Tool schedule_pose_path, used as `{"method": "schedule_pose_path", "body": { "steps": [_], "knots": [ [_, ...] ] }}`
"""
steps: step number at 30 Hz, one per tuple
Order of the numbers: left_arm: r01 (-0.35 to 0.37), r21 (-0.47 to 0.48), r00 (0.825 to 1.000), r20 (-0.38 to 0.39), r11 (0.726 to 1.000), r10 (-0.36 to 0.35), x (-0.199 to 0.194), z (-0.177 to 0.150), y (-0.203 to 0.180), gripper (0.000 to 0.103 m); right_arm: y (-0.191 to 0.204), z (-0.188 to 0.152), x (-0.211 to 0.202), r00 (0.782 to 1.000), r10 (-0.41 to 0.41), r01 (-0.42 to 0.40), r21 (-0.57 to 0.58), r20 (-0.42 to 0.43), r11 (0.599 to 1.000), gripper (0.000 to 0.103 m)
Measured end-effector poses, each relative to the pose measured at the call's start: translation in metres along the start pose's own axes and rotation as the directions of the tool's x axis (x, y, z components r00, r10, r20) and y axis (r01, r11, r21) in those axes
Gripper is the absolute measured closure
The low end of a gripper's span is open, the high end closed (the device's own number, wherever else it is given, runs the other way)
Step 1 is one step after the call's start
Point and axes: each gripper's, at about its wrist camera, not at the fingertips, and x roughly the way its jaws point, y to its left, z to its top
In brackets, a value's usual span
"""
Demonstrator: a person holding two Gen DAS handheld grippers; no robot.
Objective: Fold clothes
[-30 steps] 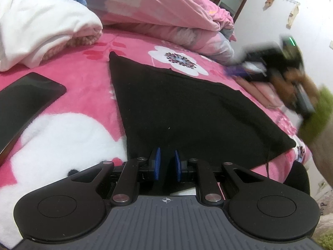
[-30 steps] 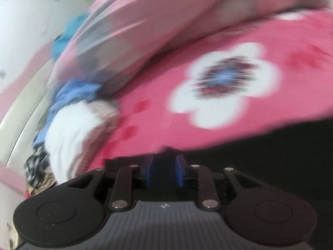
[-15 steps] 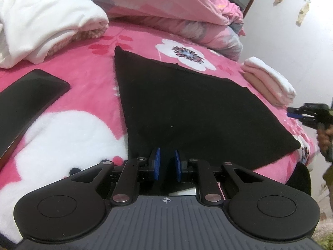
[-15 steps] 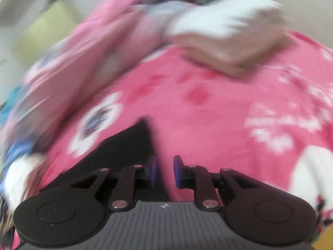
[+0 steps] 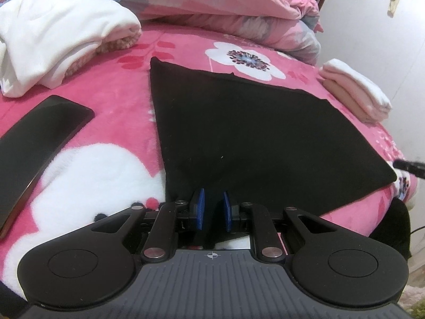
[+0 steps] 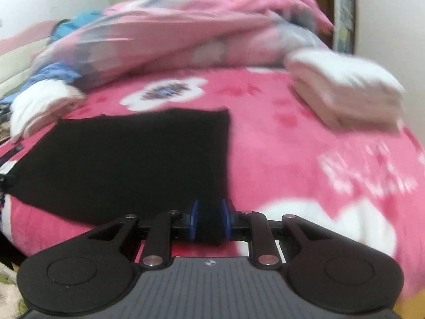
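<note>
On pink bed (image 5: 111, 122), both hand-held grippers pinching black cloth (image 5: 252, 133) hem, grips partly hidden.

No text, label, brand name or number can be read in either view. The only sign is a small white crosshair mark, a circle crossed by two lines, printed at the top middle of the ribbed grey body of the left gripper (image 5: 211, 208), just behind its blue pads. A like mark sits at the same spot on the right gripper (image 6: 208, 219), too blurred to make out in detail.
</note>
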Motion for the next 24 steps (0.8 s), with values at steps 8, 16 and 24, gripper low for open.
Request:
{"method": "schedule_pose_path", "body": {
  "steps": [8, 16, 24],
  "knots": [
    [-0.009, 0.019, 1.000, -0.004, 1.000, 0.009, -0.002, -0.001, 0.001, 0.086, 0.018, -0.024, 0.015, 0.995, 0.029, -0.039, -0.102, -0.099, 0.994, 0.081],
    [-0.016, 0.033, 1.000, -0.018, 0.999, 0.016, -0.003, 0.001, 0.001, 0.084, 0.055, 0.007, -0.012, 0.989, 0.134, -0.127, -0.107, 0.061, 0.986, 0.077],
    [-0.011, 0.057, 1.000, -0.013, 0.998, 0.011, -0.006, -0.003, 0.003, 0.080, 0.080, -0.034, 0.027, 0.995, 0.088, -0.096, -0.212, -0.050, 0.973, 0.070]
  ]
}}
